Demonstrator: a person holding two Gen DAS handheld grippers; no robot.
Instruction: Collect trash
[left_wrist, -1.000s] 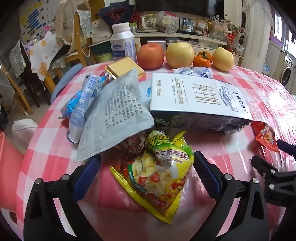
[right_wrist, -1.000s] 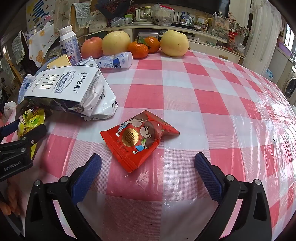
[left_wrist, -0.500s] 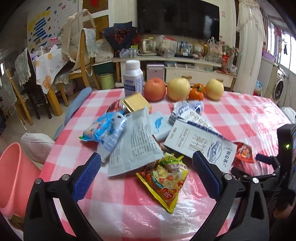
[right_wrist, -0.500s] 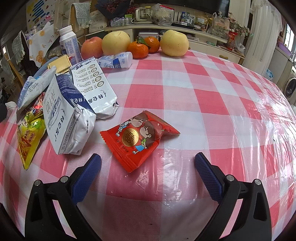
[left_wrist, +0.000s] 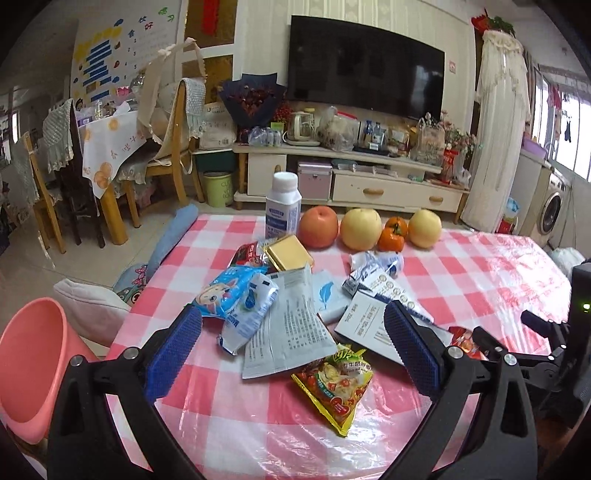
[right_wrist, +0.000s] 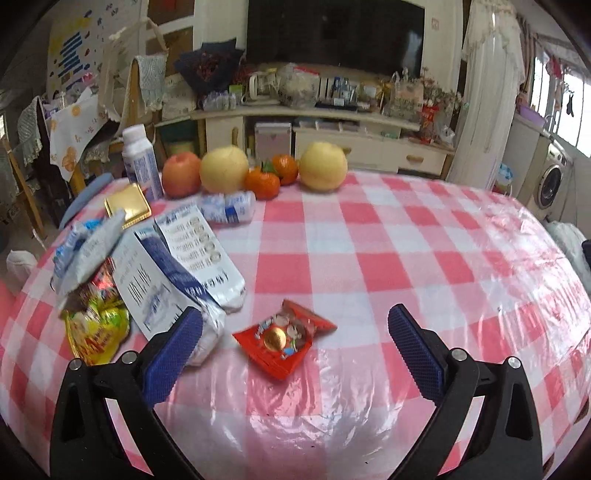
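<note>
Wrappers scattered beside the white carton (right_wrist: 177, 273)

Yellow snack packet (left_wrist: 334, 384) lies flat at its near-left; red candy wrapper (right_wrist: 284, 338) (cartoon print) just right; grey sachet (left_wrist: 288, 328) overlaps left.

Pink-and-white checked bench (right_wrist: 369, 236); red snack packet (right_wrist: 284, 338) with a gold disc; yellow crisp bag (left_wrist: 334, 387); white-and-navy carton (right_wrist: 173, 273); blue-padded black fingers (right_wrist: 171, 354); pink bin (left_wrist: 31, 365); 2 orange tangerines (right_wrist: 271, 177).

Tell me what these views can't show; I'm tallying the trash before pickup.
- Red wrapper: left view, mostly behind the left gripper's finger.
- Dark snack packet: left view, under the gold packet.
- Pink bin: cut by frame edge.
- Carton print: right view, blurred.
</note>
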